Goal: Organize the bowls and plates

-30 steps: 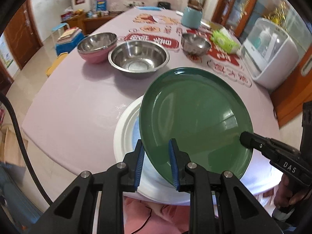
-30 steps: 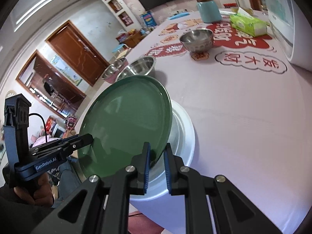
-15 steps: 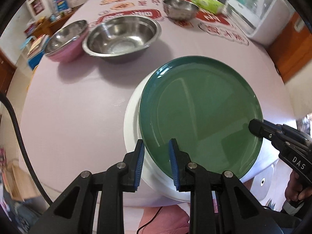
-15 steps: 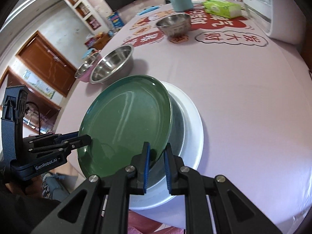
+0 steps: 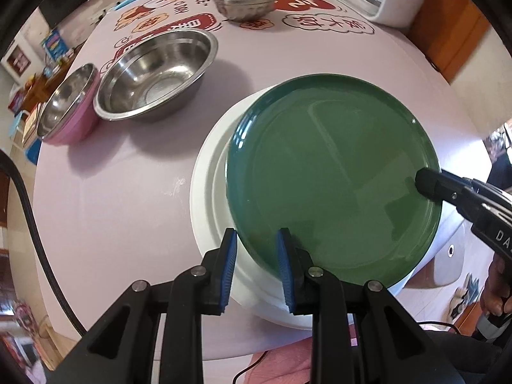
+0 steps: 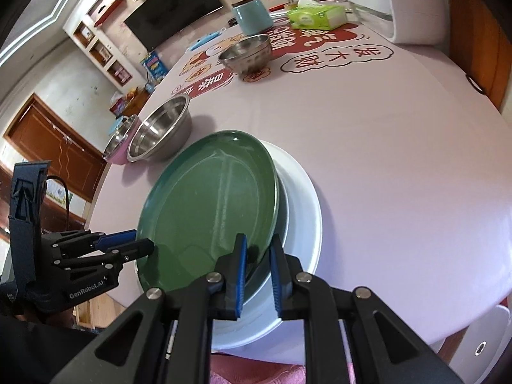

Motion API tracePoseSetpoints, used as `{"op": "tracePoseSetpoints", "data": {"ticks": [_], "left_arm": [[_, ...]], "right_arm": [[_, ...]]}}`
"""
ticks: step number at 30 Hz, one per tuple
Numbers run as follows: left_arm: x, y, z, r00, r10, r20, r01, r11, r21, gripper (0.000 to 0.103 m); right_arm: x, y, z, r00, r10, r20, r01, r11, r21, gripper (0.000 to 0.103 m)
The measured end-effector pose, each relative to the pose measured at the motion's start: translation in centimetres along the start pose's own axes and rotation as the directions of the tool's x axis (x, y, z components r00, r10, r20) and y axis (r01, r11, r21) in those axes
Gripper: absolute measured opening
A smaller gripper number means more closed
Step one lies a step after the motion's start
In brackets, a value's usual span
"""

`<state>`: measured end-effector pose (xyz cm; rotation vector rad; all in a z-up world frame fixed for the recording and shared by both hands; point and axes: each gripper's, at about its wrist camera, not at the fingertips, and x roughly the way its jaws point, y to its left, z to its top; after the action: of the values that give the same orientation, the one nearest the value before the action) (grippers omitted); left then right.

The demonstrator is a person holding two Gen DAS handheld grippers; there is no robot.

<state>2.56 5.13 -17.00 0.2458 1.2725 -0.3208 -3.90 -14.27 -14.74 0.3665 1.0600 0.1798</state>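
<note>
The green plate (image 5: 332, 176) hides most of the white plate (image 5: 211, 185) under it, and whether the two touch is hard to tell. Three steel bowls stand farther back on the table (image 5: 112, 208): a large one (image 5: 156, 73), one in a pink shell (image 5: 68, 105) touching it, and a small one (image 5: 244, 1) well apart. The left gripper (image 5: 256, 243) pinches the green plate's near rim. The right gripper (image 6: 257, 252) straddles the opposite rim, its jaws just easing apart, with a visible gap to its right pad.
</note>
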Motion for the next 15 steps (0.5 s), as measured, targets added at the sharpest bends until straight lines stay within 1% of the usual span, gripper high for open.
{"op": "tracePoseSetpoints", "data": {"ticks": [3,5,9,15], "left_arm": [[0.0,-0.2,-0.3,1.0,0.008,-0.007,-0.008,1.0,0.028,0.025],[0.0,-0.3,-0.4,1.0,0.009,-0.011,-0.009,0.999,0.045,0.025],[-0.3,-0.2,-0.6,1.0,0.005,0.006,-0.006,0.998,0.069,0.025],[-1.3,0.6,-0.8,0.999,-0.015,0.042,0.011,0.996,0.086,0.028]], "right_arm": [[-0.1,-0.2,-0.3,0.999,-0.032,0.002,0.032,0.999,0.024,0.018],[0.0,-0.4,-0.5,1.0,-0.015,-0.001,0.015,0.999,0.049,0.018],[-0.1,0.1,-1.0,0.999,-0.039,0.006,0.039,0.998,0.057,0.019],[-0.4,0.9,-1.3,0.998,-0.058,0.018,0.056,0.997,0.06,0.028]]}}
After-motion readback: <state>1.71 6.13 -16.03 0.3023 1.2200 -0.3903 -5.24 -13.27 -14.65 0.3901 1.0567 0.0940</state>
